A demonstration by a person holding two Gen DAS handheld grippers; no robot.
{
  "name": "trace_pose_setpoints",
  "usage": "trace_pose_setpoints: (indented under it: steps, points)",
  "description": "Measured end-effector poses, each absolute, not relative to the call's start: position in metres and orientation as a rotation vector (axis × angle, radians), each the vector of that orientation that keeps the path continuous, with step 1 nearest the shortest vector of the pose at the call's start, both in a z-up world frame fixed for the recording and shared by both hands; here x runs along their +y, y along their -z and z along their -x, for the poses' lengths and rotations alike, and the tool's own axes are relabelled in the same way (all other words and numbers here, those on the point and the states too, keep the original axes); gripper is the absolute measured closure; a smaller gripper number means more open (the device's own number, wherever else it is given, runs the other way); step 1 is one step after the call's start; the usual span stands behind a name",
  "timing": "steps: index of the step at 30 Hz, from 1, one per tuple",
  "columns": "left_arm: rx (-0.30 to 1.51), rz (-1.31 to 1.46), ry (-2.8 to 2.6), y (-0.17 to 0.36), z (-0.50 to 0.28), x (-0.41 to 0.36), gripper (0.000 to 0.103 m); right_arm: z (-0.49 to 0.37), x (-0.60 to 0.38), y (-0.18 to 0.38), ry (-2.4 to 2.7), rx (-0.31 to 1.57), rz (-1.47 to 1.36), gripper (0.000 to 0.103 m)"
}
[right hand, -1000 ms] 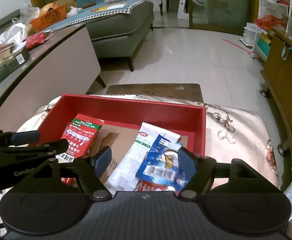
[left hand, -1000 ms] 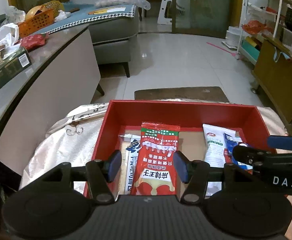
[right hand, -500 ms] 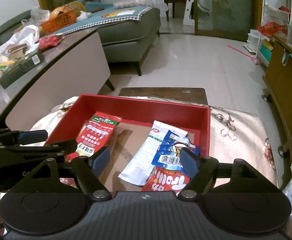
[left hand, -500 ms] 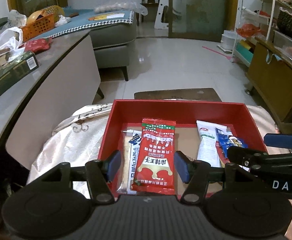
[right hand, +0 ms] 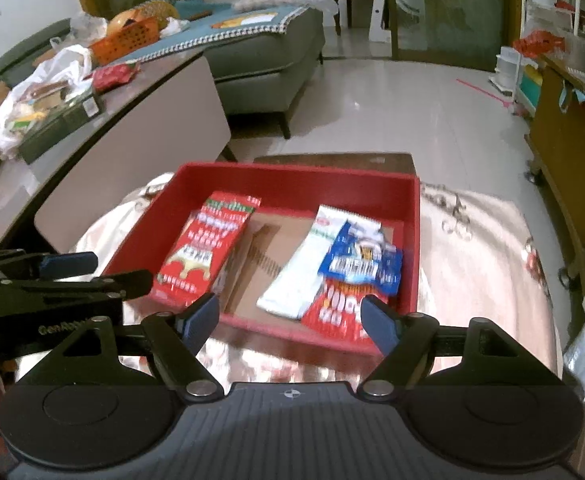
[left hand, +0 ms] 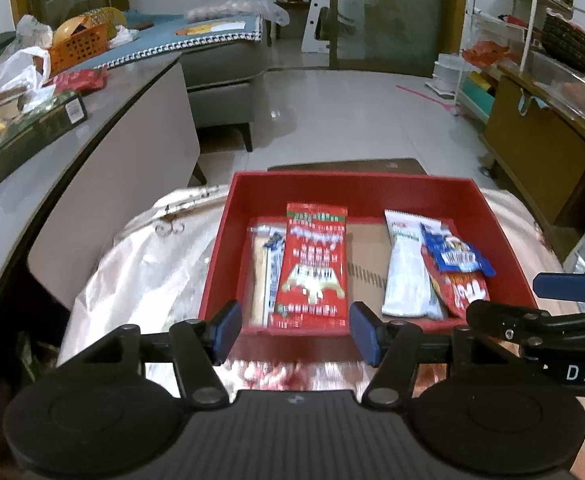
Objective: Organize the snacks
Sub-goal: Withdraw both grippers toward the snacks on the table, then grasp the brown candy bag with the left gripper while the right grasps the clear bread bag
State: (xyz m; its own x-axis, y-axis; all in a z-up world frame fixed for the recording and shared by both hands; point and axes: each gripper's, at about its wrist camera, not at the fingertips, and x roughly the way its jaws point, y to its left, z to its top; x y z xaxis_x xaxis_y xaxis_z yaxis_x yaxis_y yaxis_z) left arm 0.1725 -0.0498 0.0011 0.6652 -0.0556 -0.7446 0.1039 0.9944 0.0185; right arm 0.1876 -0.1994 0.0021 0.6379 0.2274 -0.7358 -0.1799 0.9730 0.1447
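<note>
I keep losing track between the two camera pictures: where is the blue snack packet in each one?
Left wrist view: the blue snack packet lies at the right side of the red box, atop other packets.
Right wrist view: blue snack packet right of centre, near the box's right wall.
Shared landmark: the big red packet lying to its left.

Both grippers draw back from the red box, which now sits wholly ahead of the empty left gripper and right gripper; the packets lie untouched inside.

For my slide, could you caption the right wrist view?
Open right gripper before a red box of snack packets.
</note>
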Motion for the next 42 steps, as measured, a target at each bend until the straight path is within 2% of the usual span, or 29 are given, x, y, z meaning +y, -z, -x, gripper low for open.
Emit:
trace_pose_setpoints:
  steps: [15, 24, 29, 30, 32, 42]
  points:
    - [0.962, -0.063, 0.104, 0.024, -0.106, -0.03, 0.049, -0.131, -0.204, 0.012, -0.256, 0.919, -0.071, 0.019]
    - [1.094, -0.081, 0.085, 0.061, -0.06, -0.023, 0.049, -0.102, -0.199, 0.02, -0.296, 0.955, -0.059, 0.018]
    - [1.149, -0.071, 0.063, 0.084, -0.06, -0.023, 0.049, -0.096, -0.192, 0.026, -0.324, 0.983, -0.039, 0.017]
    - [1.151, -0.059, 0.058, 0.086, -0.061, -0.021, 0.051, -0.095, -0.189, 0.028, -0.331, 0.99, -0.035, 0.017]
    - [1.151, -0.012, 0.049, 0.084, -0.062, -0.015, 0.061, -0.093, -0.185, 0.031, -0.345, 1.002, -0.031, 0.017]
    - [1.098, 0.059, -0.056, 0.069, -0.059, 0.025, 0.062, -0.092, -0.135, 0.058, -0.452, 1.14, -0.027, 0.016]
